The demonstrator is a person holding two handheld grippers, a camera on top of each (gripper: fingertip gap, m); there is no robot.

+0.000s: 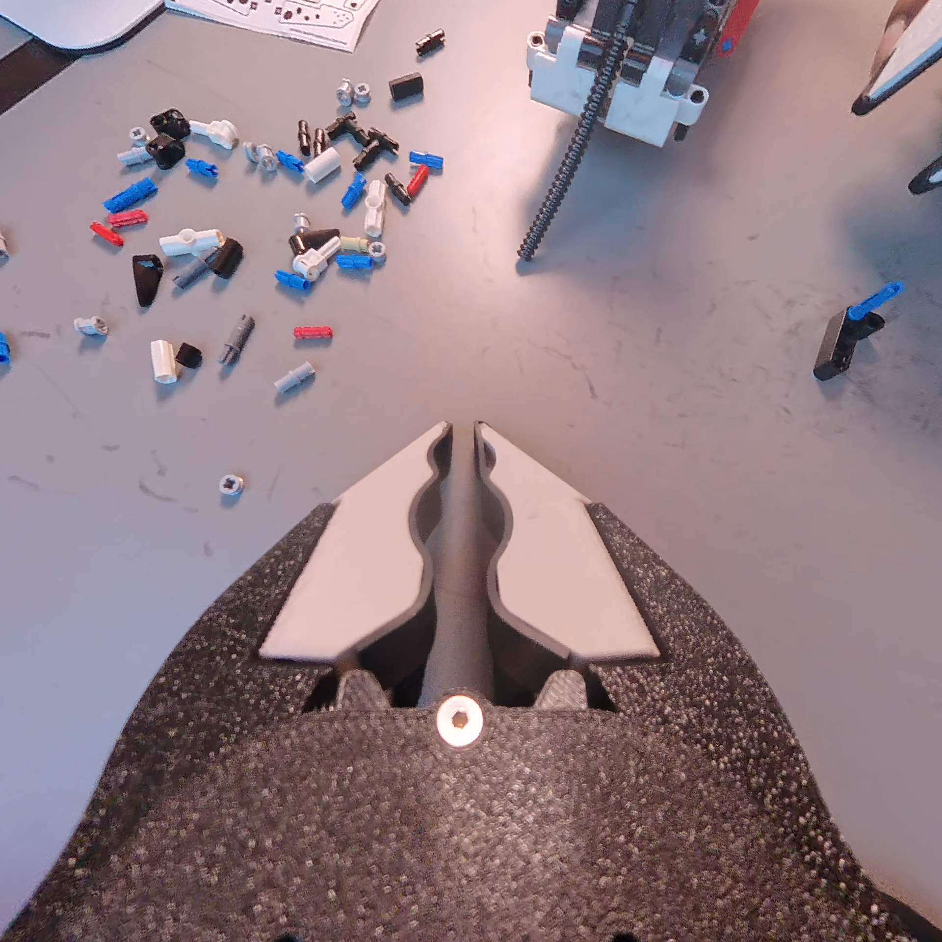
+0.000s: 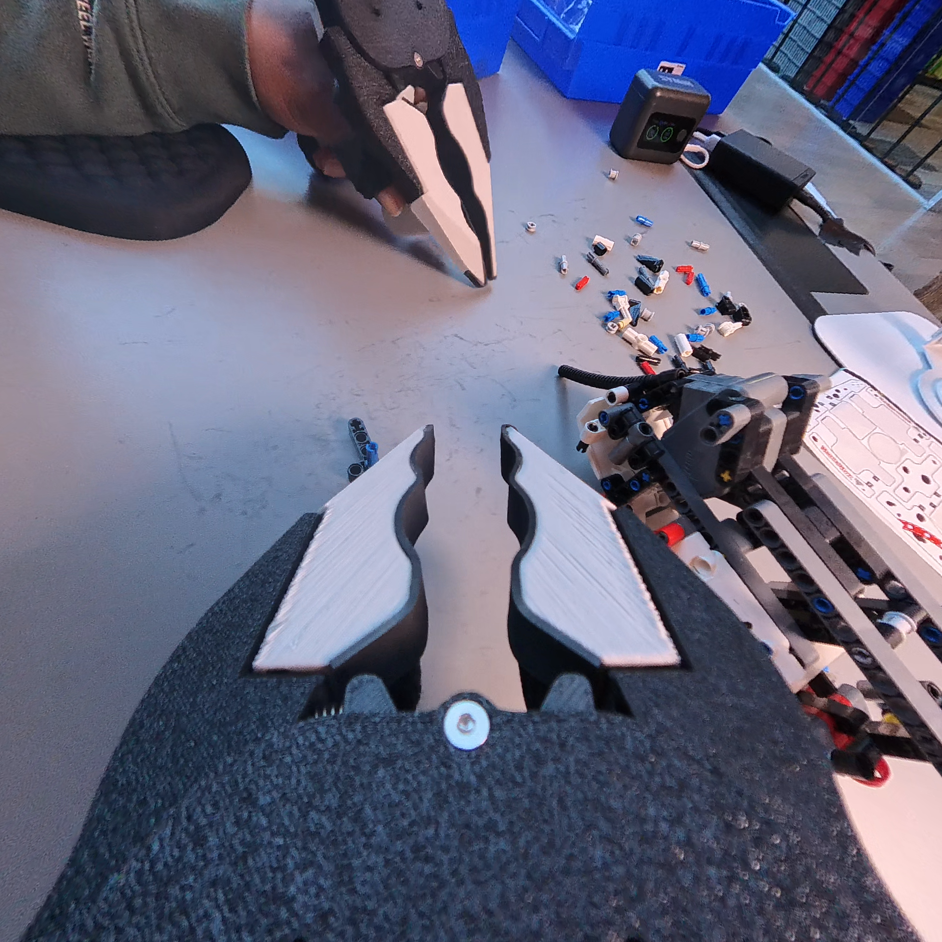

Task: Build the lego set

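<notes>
Resting tips-down on the grey tabletop (image 1: 662,459), the left tongs (image 1: 463,424) were nearly closed and empty. Right tongs (image 2: 467,429) gaped open, empty, just left of the half-built black-and-white lego model (image 2: 724,459); loose pieces (image 2: 657,311) lay beyond it.

grey table (image 2: 153,408), blue bins (image 2: 662,46) behind
</notes>
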